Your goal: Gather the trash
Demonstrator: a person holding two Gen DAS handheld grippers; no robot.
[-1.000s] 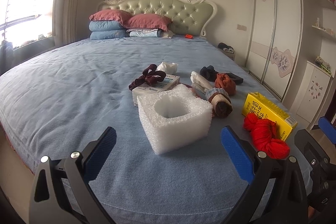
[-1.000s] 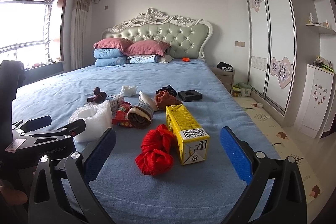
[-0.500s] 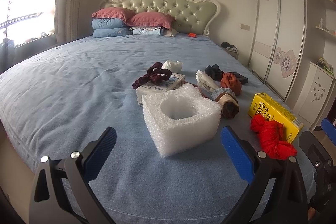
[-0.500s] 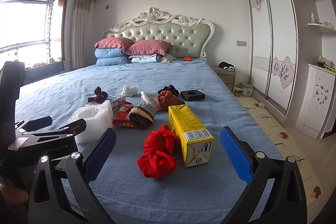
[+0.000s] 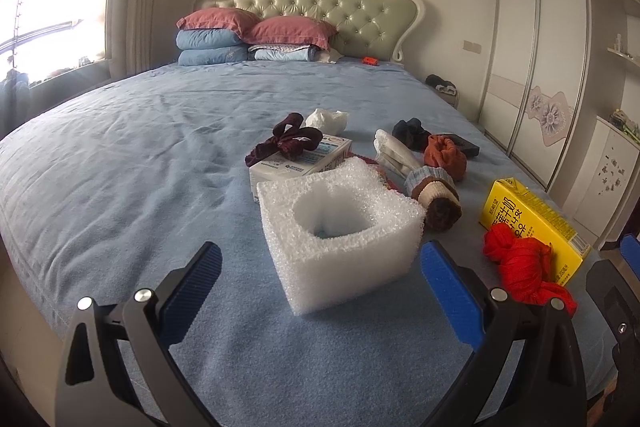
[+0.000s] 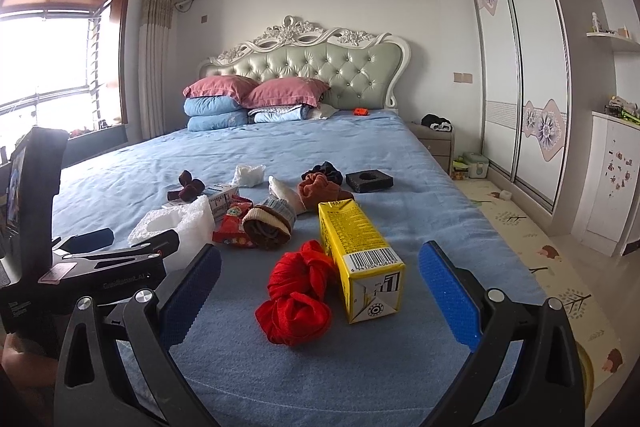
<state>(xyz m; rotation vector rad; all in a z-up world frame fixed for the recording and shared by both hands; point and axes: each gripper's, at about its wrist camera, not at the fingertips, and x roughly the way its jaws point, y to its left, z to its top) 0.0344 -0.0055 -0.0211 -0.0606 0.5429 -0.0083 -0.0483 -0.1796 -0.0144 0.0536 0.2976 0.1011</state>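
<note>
A white foam block point(image 5: 340, 239) with a round hole lies on the blue bed just ahead of my left gripper point(image 5: 320, 287), which is open and empty. A yellow drink carton point(image 6: 358, 255) lies on its side in front of my right gripper point(image 6: 320, 287), also open and empty. The carton point(image 5: 532, 223) shows at the right of the left wrist view, and the foam block point(image 6: 176, 223) at the left of the right wrist view. A white medicine box point(image 5: 300, 163), a red snack wrapper point(image 6: 234, 225), crumpled white tissue point(image 5: 326, 119) and a black foam square point(image 6: 369, 181) lie farther back.
Rolled socks and scrunchies lie among the trash: a red bundle point(image 6: 298, 299), a brown-grey roll point(image 6: 268, 221), an orange one point(image 5: 446, 157) and a maroon one point(image 5: 290, 141). Pillows point(image 5: 256, 35) sit at the headboard. A wardrobe point(image 6: 516, 67) and floor mat point(image 6: 520, 227) are at right.
My left gripper has drifted forward and left, so the foam block sits nearer and more centred between its fingers. The right gripper has edged slightly closer to the carton. Nothing was picked up.
</note>
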